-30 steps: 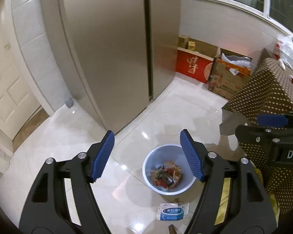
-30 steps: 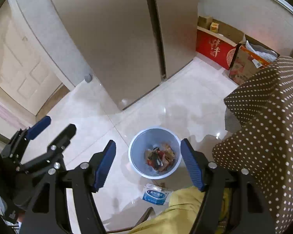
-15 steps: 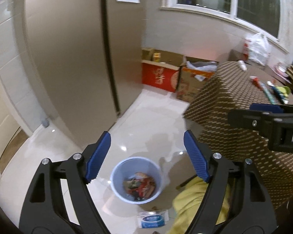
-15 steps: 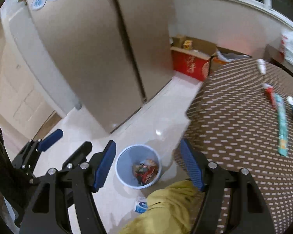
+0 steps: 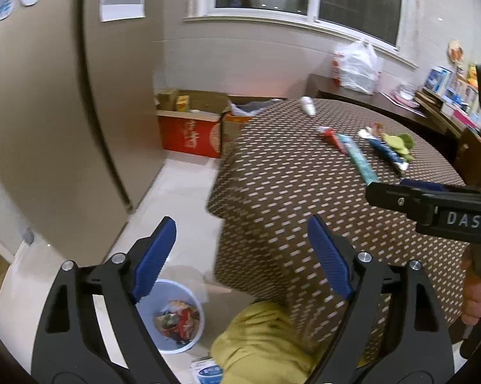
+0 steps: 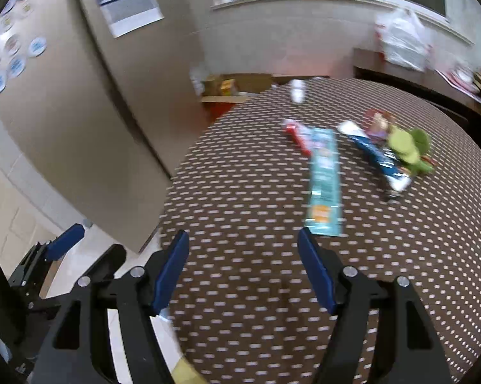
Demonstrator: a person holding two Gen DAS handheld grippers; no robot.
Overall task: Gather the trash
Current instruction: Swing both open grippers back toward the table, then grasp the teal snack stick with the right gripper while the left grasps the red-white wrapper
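Several pieces of trash lie on the brown dotted tablecloth (image 6: 256, 211): a long teal wrapper (image 6: 324, 179) (image 5: 358, 158), a red tube (image 6: 296, 136), a dark blue wrapper (image 6: 376, 155), a crumpled green wrapper (image 6: 408, 147) and a small white bottle (image 6: 298, 91). My right gripper (image 6: 243, 272) hangs open and empty over the near part of the table, short of the teal wrapper. My left gripper (image 5: 240, 256) is empty, its jaws opening, above the table corner and the floor. The pale blue bin (image 5: 176, 316), holding colourful trash, stands on the floor below it.
A tall beige fridge (image 5: 48, 112) fills the left. Cardboard boxes (image 5: 192, 128) sit on the floor under the window. A white plastic bag (image 5: 357, 64) rests on a dark sideboard. A blue-and-white packet (image 5: 208, 369) lies on the floor by the bin, beside yellow-green cloth (image 5: 266, 342).
Both grippers swung up and to the right, from looking down at the bin to facing the table with its trash. The left jaws spread wider. Neither took hold of anything.
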